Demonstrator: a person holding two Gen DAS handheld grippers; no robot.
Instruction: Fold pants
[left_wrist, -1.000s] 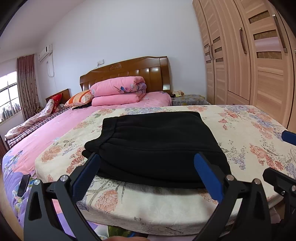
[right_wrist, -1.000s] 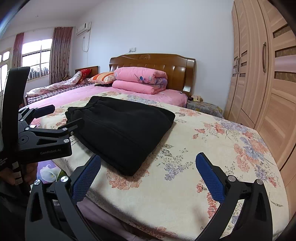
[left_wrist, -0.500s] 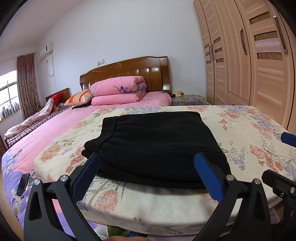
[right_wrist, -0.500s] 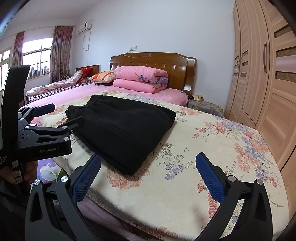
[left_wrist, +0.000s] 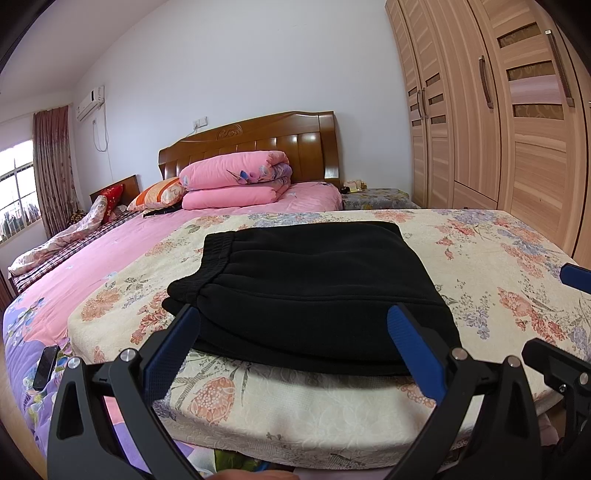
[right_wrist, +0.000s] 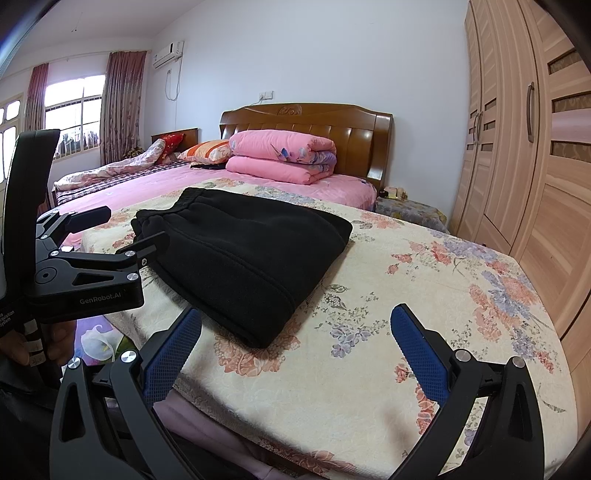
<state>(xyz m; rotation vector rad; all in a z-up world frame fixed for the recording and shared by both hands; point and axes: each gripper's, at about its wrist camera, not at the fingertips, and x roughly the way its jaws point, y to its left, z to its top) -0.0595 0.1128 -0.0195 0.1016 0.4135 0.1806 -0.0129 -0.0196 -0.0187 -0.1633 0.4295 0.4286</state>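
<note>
Black pants (left_wrist: 310, 288) lie folded into a thick rectangle on the floral cream bedspread (left_wrist: 491, 273), elastic waistband at the left. My left gripper (left_wrist: 293, 314) hovers open just short of the bundle's near edge, nothing between its blue pads. In the right wrist view the same pants (right_wrist: 243, 251) sit left of centre. My right gripper (right_wrist: 295, 317) stands open over the bedspread (right_wrist: 424, 295), to the right of the bundle's near corner and not touching it. The left gripper (right_wrist: 99, 232) shows there at the left, held by a hand (right_wrist: 55, 343).
Folded pink quilts (left_wrist: 236, 181) and pillows rest against the wooden headboard (left_wrist: 258, 140). A wooden wardrobe (left_wrist: 509, 122) lines the right wall. A phone (left_wrist: 45, 366) lies on the purple sheet at the lower left. A second bed and a curtained window are at the far left.
Both grippers have held nearly still, with only a slight drift of view. The pants have not moved.
</note>
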